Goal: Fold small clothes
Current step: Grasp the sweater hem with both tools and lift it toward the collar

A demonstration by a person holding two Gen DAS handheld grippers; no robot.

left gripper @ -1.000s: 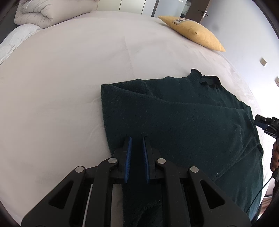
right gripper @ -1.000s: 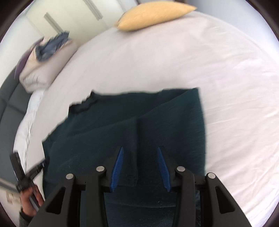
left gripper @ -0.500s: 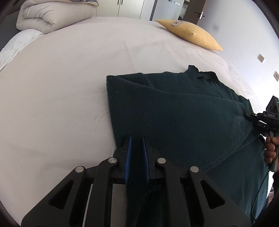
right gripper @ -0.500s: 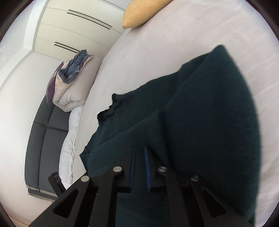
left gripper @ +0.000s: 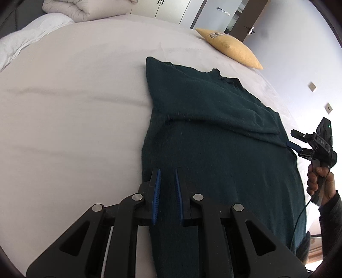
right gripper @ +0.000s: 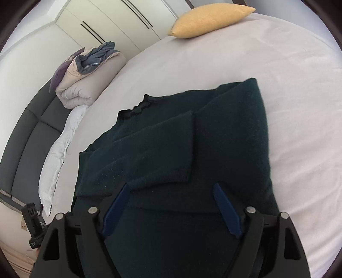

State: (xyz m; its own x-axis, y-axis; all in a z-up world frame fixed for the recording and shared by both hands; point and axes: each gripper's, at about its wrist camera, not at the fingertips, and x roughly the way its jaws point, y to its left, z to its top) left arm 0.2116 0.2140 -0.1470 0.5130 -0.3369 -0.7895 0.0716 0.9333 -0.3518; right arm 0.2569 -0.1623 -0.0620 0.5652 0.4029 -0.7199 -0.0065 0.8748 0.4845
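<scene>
A dark green knit sweater (left gripper: 213, 139) lies on the white bed sheet (left gripper: 74, 107), with its collar (left gripper: 226, 80) at the far end. My left gripper (left gripper: 166, 170) is shut on the sweater's near edge, and fabric runs down between its blue pads. In the right wrist view a folded sleeve (right gripper: 154, 154) lies flat across the sweater (right gripper: 230, 132). My right gripper (right gripper: 171, 185) hovers just over the fabric; its jaws are opening and the pads press on nothing. From the left wrist view the right gripper (left gripper: 291, 139) sits at the sweater's far side edge, held by a person's hand (left gripper: 316, 179).
A yellow pillow (right gripper: 209, 20) lies at the far edge of the bed. A folded beige duvet (right gripper: 85, 85) with a blue-grey cloth on it sits at the back left, beside a dark padded headboard (right gripper: 27, 139). White wardrobe doors (right gripper: 111, 23) stand behind.
The right gripper shut on the sweater's fabric, then let go; its jaws now stand wide and the sleeve lies folded on the body. The left gripper kept its grip and moved sideways.
</scene>
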